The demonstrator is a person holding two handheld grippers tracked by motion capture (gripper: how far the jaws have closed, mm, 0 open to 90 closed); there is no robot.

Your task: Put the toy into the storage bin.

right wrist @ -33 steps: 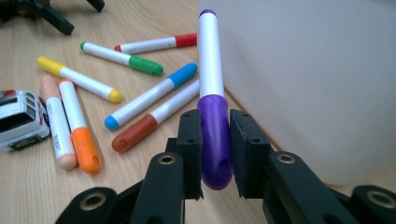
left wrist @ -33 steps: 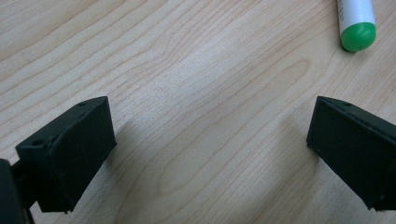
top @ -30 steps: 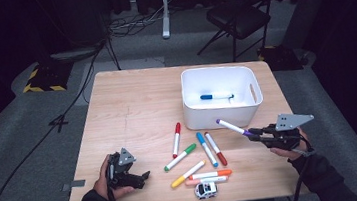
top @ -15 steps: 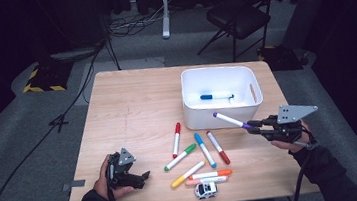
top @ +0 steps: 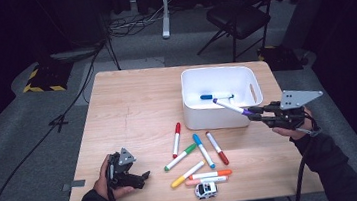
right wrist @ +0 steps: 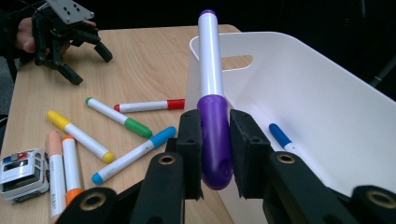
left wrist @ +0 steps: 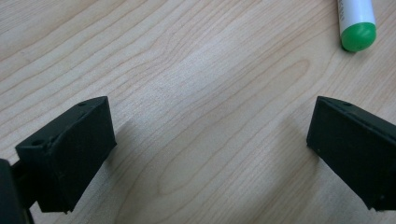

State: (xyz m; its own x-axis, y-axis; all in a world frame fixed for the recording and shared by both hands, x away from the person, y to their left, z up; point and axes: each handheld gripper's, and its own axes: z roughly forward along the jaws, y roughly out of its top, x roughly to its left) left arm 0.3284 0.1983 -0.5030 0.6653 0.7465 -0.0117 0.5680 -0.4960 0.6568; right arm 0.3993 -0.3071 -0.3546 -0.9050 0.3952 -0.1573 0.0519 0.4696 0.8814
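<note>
In the left gripper view we get just the capped end of the green marker (left wrist: 357, 28), its barrel cut off by the top edge. In the right gripper view the toy police car (right wrist: 22, 173) is cropped at the left edge, and the bin wall (right wrist: 299, 84) hides most of the blue marker (right wrist: 280, 136).

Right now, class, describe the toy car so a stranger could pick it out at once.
Start at the wooden table and go to its near edge, below the scattered markers. The toy car sits beside the orange marker: small, white, boxy, the one thing there with wheels.
</note>
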